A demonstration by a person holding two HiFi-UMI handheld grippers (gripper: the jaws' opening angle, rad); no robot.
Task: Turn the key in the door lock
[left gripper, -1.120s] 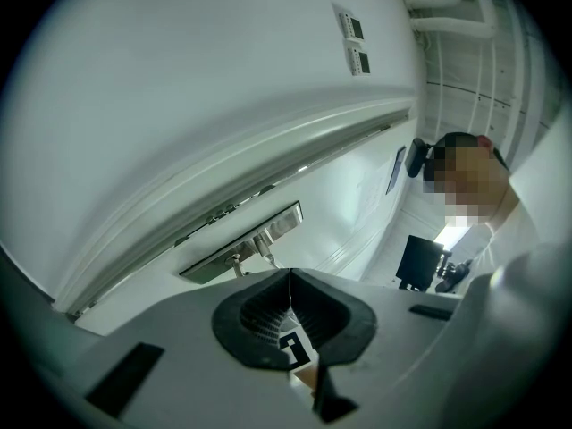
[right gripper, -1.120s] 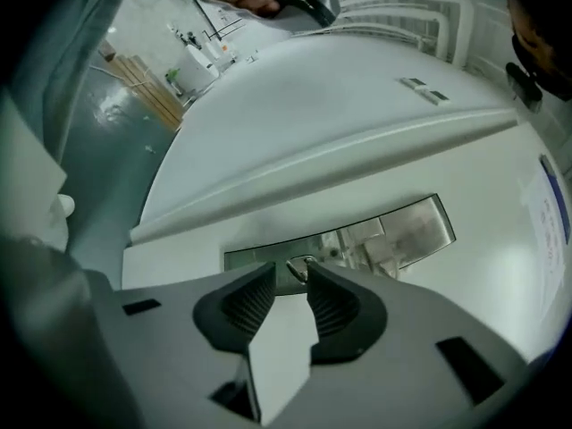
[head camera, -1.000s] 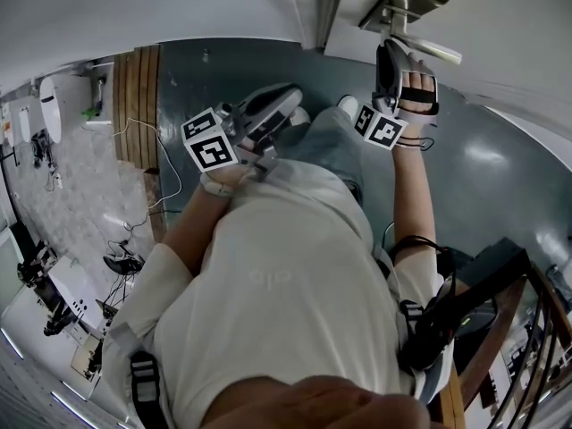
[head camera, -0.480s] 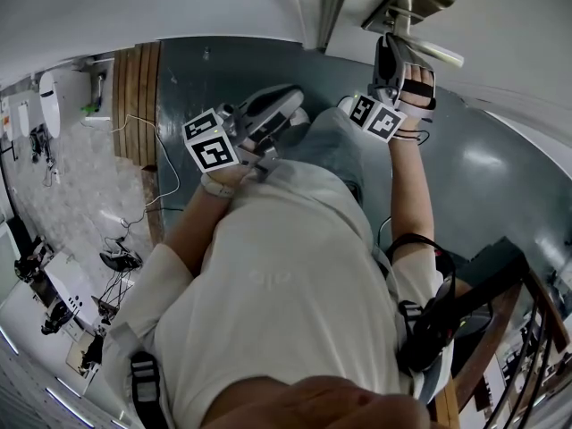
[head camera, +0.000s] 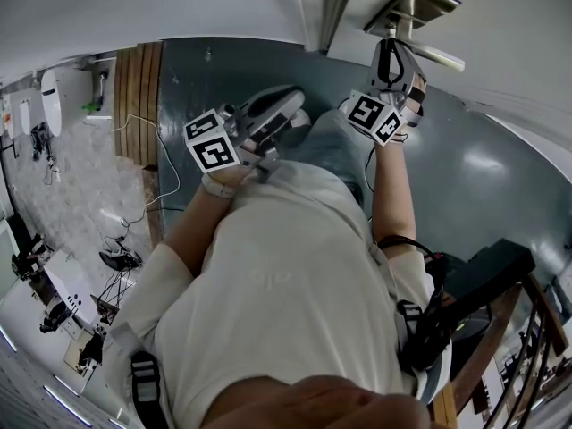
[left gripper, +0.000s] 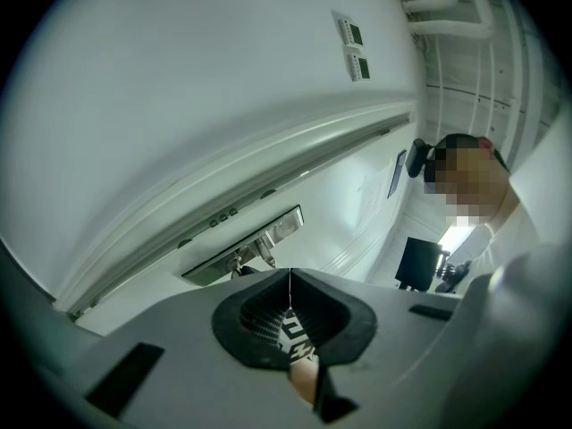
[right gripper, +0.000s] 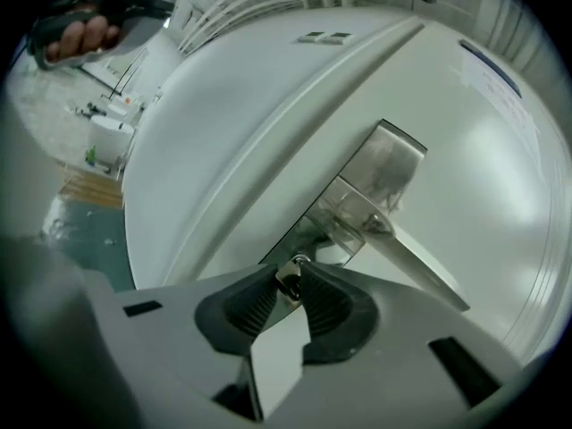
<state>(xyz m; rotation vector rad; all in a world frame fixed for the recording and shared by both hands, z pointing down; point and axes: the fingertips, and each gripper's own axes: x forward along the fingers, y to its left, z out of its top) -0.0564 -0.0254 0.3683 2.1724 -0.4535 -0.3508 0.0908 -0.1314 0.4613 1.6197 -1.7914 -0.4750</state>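
A small metal key [right gripper: 289, 280] sticks out of the brushed-steel lock plate [right gripper: 375, 181] on the white door, just below the lever handle [right gripper: 420, 271]. My right gripper [right gripper: 288, 284] is shut on the key's head, one ribbed pad on each side. In the head view that right gripper [head camera: 391, 54] reaches up to the lock plate [head camera: 413, 5], with its marker cube [head camera: 374, 117] turned towards me. My left gripper [head camera: 284, 105] hangs in front of the person's body, away from the door, jaws shut and holding nothing. From the left gripper view the lock plate [left gripper: 246, 244] shows edge-on.
The door frame [head camera: 331, 7] runs left of the lock. A wooden strip [head camera: 138, 96] and cables lie on the grey-green floor at the left. A black case [head camera: 487, 271] and a stair railing [head camera: 536, 329] stand at the lower right.
My right gripper has rolled about its own axis while on the key, so its marker cube now faces a different way. The left gripper has stayed where it was.
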